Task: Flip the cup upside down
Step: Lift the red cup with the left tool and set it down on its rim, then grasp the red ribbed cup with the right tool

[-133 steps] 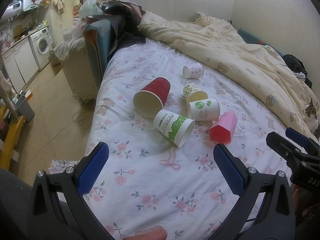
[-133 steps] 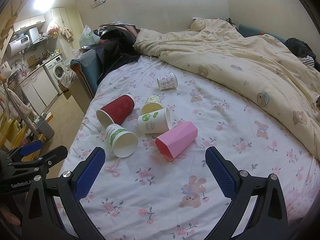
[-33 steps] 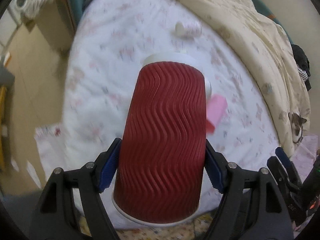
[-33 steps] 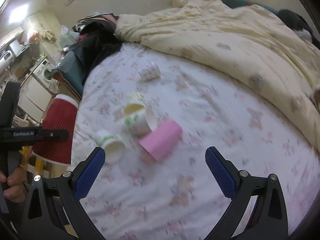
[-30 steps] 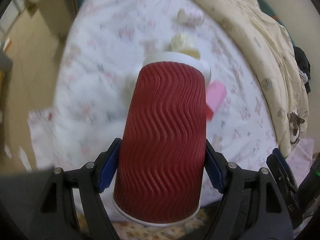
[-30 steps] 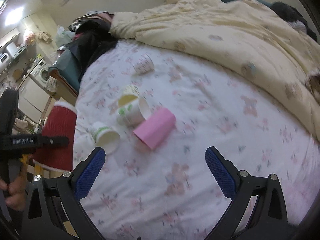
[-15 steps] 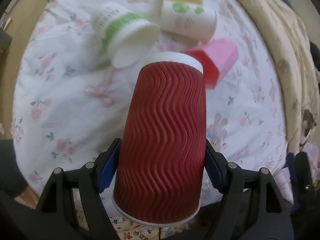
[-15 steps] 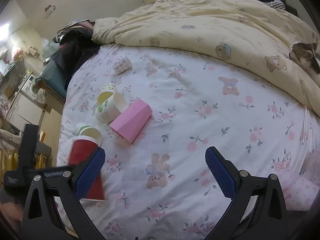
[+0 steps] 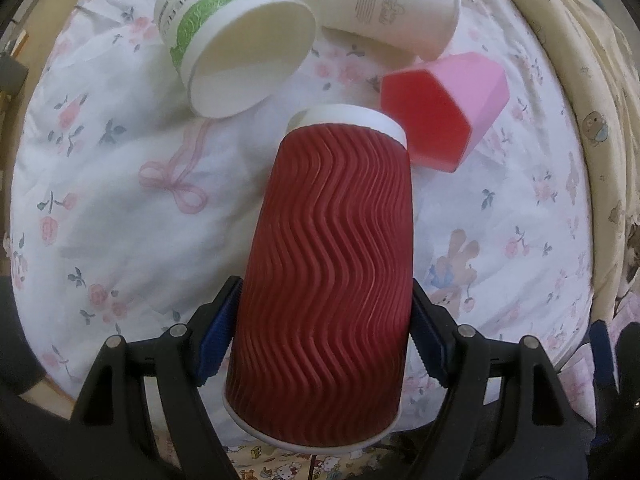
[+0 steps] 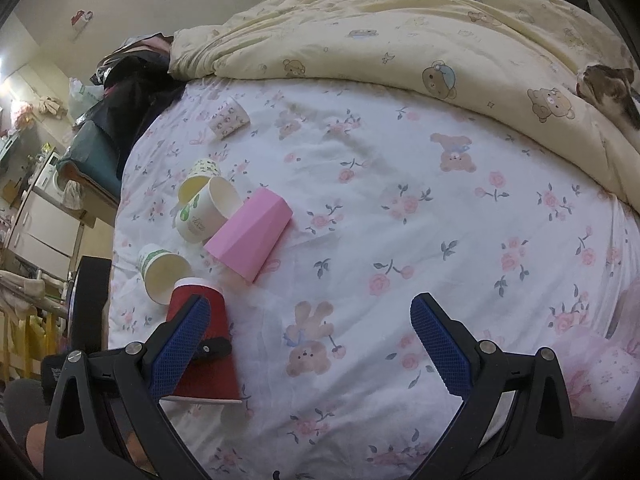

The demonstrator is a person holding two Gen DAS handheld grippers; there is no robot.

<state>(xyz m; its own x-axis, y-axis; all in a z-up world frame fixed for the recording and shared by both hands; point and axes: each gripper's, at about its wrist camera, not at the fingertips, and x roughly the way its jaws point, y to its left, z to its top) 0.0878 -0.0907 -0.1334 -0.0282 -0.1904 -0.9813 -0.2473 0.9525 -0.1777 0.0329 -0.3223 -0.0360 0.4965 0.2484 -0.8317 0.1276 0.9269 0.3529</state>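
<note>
My left gripper is shut on a red ribbed paper cup. The cup is turned mouth down, its wide rim nearest the camera and its white base pointing away toward the bed. In the right wrist view the same red cup stands mouth down at the sheet's near left, with the left gripper's black finger across it. My right gripper is open and empty, above the flowered sheet to the right of the cup.
On the flowered sheet lie a green-banded white cup, a white cup with green print, a pink faceted cup, a yellowish cup and a small patterned cup. A cream duvet covers the far side, with a cat on it.
The left gripper has carried the red cup down toward the near edge of the sheet, mouth down. The right gripper has tilted to look further down the bed and stayed open.
</note>
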